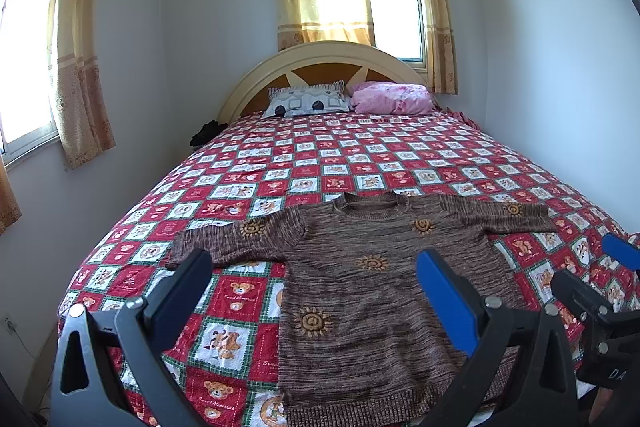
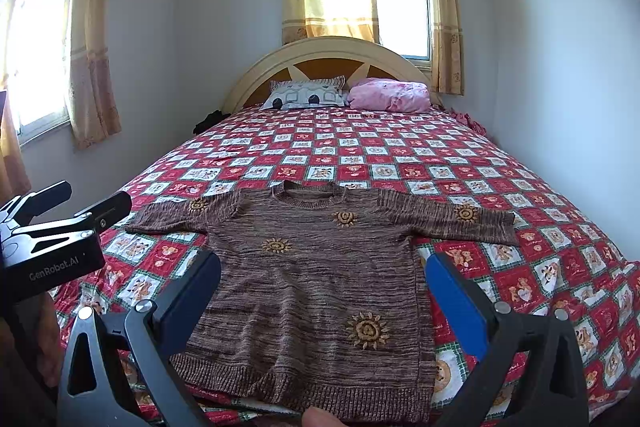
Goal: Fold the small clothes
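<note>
Both grippers sit closest to the lenses, held above the foot of the bed. Left gripper (image 1: 316,279): fingers spread wide, nothing between them; its blue pad (image 1: 444,291) hangs over the sweater's body, the dark finger (image 1: 188,287) over the near sleeve end. Right gripper (image 2: 324,287): fingers likewise spread wide and holding nothing, straddling the lower half of the garment.

I note the brown knit sweater (image 2: 316,279) lies flat, front up, just ahead of both tools on the red checked bedspread (image 2: 400,155). Sleeves are stretched out to either side, neckline away from me, ribbed hem nearest. Orange sun motifs dot the chest and sleeves.

Beyond the tools, at the far end: two pillows, one patterned white (image 1: 308,101), one pink (image 1: 392,97), against a rounded headboard (image 1: 324,55). Curtained windows (image 1: 396,11) behind.

A fingertip (image 2: 320,418) shows at the bottom edge of the right wrist view.
</note>
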A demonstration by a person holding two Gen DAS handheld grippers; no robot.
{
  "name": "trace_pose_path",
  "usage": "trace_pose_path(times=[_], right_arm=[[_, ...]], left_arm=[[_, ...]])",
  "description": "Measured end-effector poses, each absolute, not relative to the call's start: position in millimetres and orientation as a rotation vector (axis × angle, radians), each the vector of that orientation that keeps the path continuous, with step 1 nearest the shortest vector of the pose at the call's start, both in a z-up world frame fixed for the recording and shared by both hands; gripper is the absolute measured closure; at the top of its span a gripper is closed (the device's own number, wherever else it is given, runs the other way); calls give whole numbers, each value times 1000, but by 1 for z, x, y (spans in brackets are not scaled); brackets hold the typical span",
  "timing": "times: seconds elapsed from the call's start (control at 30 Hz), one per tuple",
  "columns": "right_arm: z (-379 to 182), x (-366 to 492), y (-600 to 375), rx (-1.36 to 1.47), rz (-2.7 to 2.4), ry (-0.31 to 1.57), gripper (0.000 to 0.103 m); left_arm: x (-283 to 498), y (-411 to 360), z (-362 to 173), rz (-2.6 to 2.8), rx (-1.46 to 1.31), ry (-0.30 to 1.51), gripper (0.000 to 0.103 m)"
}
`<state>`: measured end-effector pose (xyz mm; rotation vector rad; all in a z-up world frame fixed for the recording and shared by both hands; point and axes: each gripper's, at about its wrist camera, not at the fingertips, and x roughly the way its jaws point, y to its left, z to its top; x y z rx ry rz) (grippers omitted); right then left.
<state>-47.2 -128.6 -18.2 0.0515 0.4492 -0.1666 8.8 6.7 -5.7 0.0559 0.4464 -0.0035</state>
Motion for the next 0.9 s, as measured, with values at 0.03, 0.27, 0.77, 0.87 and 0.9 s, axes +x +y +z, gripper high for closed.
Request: trace_pose_path(times=[0.03,0.27,0.77,0.87,0.9], right_arm=[[-18,-47,-129,53,-165,449,1],[-19,-47,-129,53,-164,451,1],[-21,-47,-130,59,-167,449,1],[-22,-47,-129,56,-171,454,1],[-22,-47,-129,54,-170,455,1]], left_arm=[[9,7,-6,-4,56,446,0],[8,6,-6,-2,57,447,0],[12,7,-10,2,58,451,0],[16,8,-14,9,63,459,0],[17,8,-16,9,64,464,0]])
